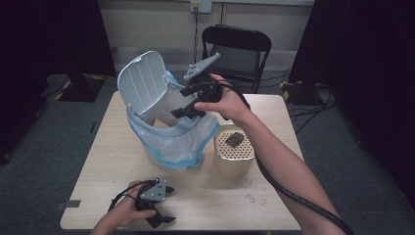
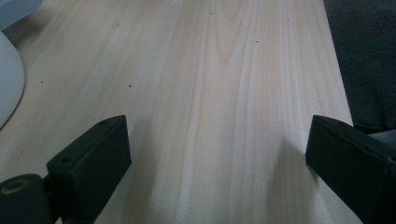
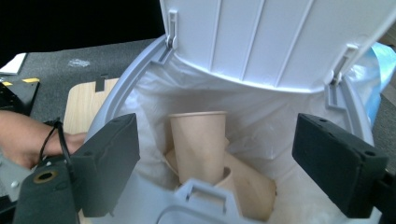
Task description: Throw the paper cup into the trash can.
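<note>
Right gripper [image 1: 188,105]: it is held above the open mouth of the waste bin [image 1: 166,122], in the upper middle of the high view. Its jaws are spread wide and nothing is between them.
Paper cup [image 3: 198,144]: it is seen in the middle of the right gripper view, standing about upright inside the bin on the white liner bag [image 3: 280,116], apart from both jaws. More paper cups [image 3: 247,186] are lying under and beside it.
Bin lid [image 1: 142,81]: it is raised and is standing up at the upper left of the bin in the high view; its ribbed underside is turned toward the right gripper.
Left gripper [image 1: 164,203]: it is rested low on the table [image 1: 112,161], at the lower left of the high view, well apart from the bin. Its jaws are open, with only bare wood between them.
Round container [image 1: 235,154]: it is placed just to the right of the bin, with a perforated top and a dark object [image 1: 235,139] lying on it.
Chair [image 1: 237,49]: it is placed behind the table, at the top of the high view.
</note>
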A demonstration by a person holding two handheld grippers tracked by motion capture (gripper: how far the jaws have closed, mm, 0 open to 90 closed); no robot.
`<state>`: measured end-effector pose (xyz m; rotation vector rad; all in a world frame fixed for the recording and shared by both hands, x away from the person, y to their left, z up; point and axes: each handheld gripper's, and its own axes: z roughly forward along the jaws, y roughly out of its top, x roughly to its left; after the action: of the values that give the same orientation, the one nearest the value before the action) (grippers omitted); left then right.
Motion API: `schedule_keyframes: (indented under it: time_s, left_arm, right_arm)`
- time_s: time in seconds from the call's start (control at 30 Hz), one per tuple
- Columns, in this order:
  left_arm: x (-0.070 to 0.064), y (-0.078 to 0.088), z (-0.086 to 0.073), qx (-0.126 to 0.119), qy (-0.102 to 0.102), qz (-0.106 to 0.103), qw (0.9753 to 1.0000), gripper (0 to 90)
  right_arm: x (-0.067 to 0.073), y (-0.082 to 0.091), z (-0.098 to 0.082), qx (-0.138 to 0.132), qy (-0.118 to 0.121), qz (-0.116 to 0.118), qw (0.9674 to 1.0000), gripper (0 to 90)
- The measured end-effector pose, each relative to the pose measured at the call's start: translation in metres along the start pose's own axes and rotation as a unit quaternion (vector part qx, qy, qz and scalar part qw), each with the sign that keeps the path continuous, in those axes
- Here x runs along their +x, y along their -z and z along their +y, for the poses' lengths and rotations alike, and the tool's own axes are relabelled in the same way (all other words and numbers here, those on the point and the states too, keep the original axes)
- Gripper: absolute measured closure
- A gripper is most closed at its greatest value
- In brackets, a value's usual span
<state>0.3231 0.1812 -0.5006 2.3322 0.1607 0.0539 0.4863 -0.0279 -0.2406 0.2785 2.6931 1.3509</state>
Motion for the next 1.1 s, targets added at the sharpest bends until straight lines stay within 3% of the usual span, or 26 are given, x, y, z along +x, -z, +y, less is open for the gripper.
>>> schedule_keyframes:
  time_s: [0.7, 0.77, 1.1]
  left_arm:
    - [0.000, 0.000, -0.001, -0.004, 0.001, 0.002, 1.0000, 6.2]
    - [0.000, 0.000, -0.001, -0.004, 0.000, 0.002, 1.0000, 6.2]
    - [0.000, 0.000, 0.000, -0.004, 0.000, 0.002, 1.0000, 6.2]
  right_arm:
    - [0.003, 0.047, -0.034, -0.020, -0.019, -0.015, 0.9995, 14.5]
    - [0.004, 0.051, -0.039, -0.016, -0.019, -0.024, 0.9994, 14.5]
    - [0.013, 0.056, -0.056, 0.000, -0.009, -0.012, 0.9999, 14.4]
